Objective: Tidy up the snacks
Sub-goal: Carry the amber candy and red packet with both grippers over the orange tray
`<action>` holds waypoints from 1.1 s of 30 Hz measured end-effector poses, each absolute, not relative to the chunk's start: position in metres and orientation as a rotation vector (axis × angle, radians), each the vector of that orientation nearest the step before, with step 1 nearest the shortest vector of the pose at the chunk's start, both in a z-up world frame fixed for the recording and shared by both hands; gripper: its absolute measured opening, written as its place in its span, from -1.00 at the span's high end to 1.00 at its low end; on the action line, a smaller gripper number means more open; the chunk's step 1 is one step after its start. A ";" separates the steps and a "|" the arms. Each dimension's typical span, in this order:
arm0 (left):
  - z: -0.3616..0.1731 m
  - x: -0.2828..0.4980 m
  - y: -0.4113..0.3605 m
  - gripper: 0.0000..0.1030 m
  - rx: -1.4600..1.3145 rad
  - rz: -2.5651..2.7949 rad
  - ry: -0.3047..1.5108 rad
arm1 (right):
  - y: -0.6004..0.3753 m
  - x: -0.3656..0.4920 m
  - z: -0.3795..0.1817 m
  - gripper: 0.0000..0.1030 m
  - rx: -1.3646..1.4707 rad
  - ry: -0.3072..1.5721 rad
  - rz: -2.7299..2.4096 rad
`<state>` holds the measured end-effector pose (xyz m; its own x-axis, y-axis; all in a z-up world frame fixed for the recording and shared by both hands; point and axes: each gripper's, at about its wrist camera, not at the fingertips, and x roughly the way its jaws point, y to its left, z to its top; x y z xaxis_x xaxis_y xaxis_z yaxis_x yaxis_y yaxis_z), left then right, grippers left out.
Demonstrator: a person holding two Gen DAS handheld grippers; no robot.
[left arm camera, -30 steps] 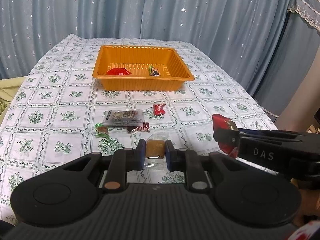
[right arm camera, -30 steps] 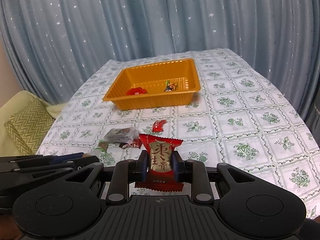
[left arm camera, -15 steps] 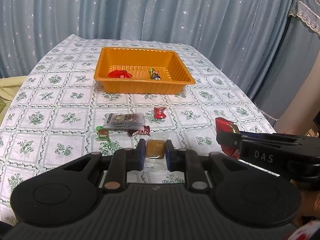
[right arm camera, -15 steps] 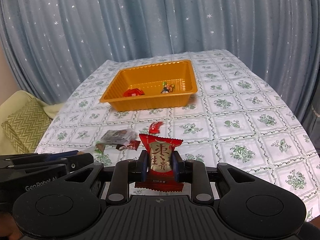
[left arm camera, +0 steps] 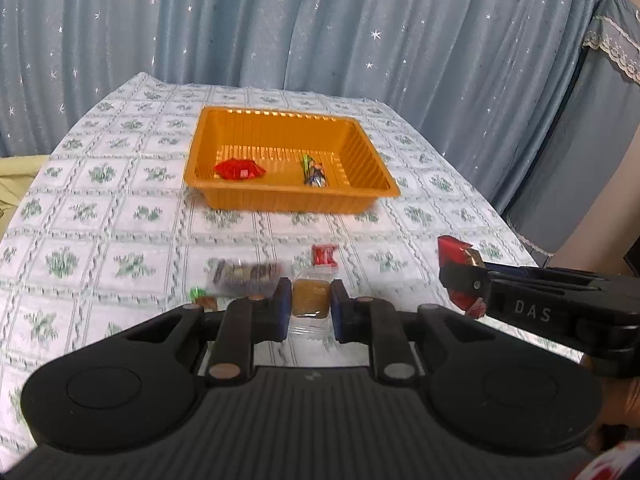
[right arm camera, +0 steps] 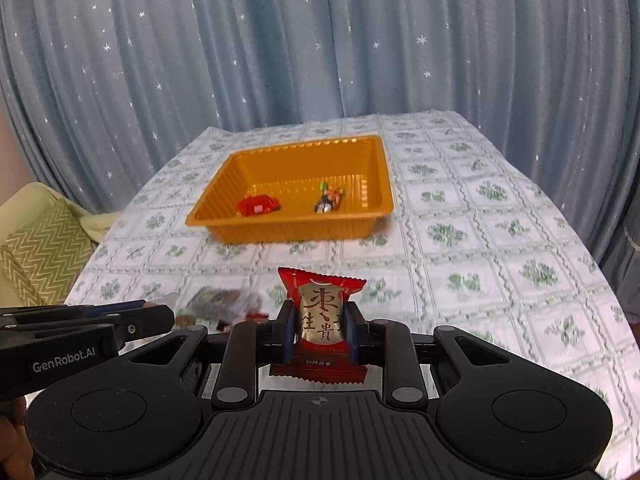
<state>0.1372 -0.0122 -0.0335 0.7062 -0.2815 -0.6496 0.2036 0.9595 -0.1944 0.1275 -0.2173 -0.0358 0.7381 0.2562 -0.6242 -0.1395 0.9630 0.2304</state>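
Note:
My left gripper (left arm camera: 311,300) is shut on a brown snack in a clear wrapper (left arm camera: 311,298), held above the table. My right gripper (right arm camera: 319,330) is shut on a red and gold snack packet (right arm camera: 320,316); it also shows in the left wrist view (left arm camera: 460,276). An orange tray (left arm camera: 292,200) stands further back on the table and holds a red candy (left arm camera: 239,169) and a small dark candy (left arm camera: 315,174). Loose on the cloth lie a clear packet of dark snacks (left arm camera: 246,274), a small red candy (left arm camera: 325,255) and a green-wrapped candy (left arm camera: 200,295).
The table has a white cloth with green flower squares (left arm camera: 100,216). Blue starred curtains (left arm camera: 280,20) hang behind it. A green zigzag cushion (right arm camera: 44,248) lies off the table's left side. The table edge falls away at the right (right arm camera: 600,272).
Both grippers have risen and tilted up with their snacks still held. The tray and loose snacks sit lower in both views. The table items have not moved.

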 end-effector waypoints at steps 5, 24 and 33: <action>-0.021 0.168 -0.006 0.65 -0.107 -0.271 0.709 | -0.218 0.156 -0.024 0.50 0.163 0.680 0.228; -0.026 0.308 0.006 0.65 -0.107 -0.245 0.665 | -0.206 0.287 -0.023 0.50 0.177 0.636 0.227; -0.051 0.347 0.011 0.65 -0.112 -0.241 0.671 | -0.206 0.323 -0.051 0.50 0.272 0.617 0.174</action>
<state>0.3469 0.0109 -0.0513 0.7566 -0.2570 -0.6013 0.1850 0.9661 -0.1802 0.3225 -0.2059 -0.0512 0.8025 0.2410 -0.5458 -0.0798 0.9499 0.3021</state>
